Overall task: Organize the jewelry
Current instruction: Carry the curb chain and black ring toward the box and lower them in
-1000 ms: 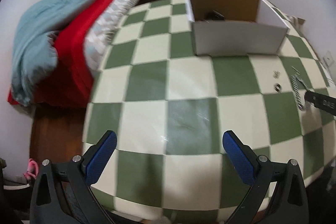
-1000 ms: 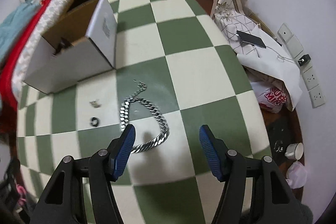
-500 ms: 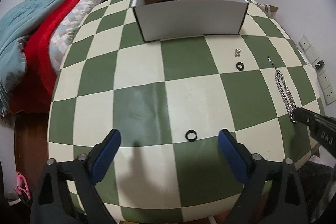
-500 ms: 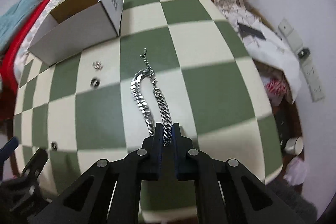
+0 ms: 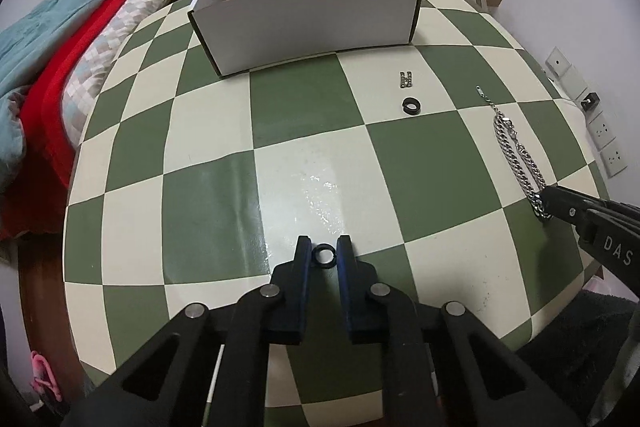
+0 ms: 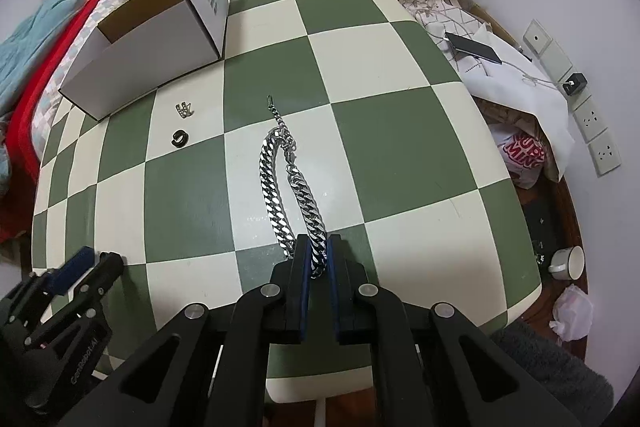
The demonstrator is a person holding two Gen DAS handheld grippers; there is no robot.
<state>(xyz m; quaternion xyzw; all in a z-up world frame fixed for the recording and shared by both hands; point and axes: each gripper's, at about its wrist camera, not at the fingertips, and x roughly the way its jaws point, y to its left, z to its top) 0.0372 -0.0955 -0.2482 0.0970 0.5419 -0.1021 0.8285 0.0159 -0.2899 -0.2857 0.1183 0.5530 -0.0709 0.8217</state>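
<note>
My left gripper (image 5: 324,253) is shut on a small black ring (image 5: 324,255) lying on the checkered table. My right gripper (image 6: 318,255) is shut on the near end of a heavy silver chain (image 6: 280,179), which stretches away from it across the table; the chain also shows in the left wrist view (image 5: 516,155). A second black ring (image 5: 411,105) and a small silver earring (image 5: 405,79) lie in front of the open white cardboard box (image 5: 308,23). These show in the right wrist view too: ring (image 6: 180,138), earring (image 6: 183,109), box (image 6: 152,43).
The green and cream checkered table (image 5: 200,203) ends close behind both grippers. A bed with red and teal blankets (image 5: 60,47) lies left. A bag, cloth and phone (image 6: 472,47) sit right of the table, with a cup (image 6: 568,263) on the floor.
My left gripper has moved forward and closed on the near black ring. My right gripper closed on the chain earlier and stays shut on it.
</note>
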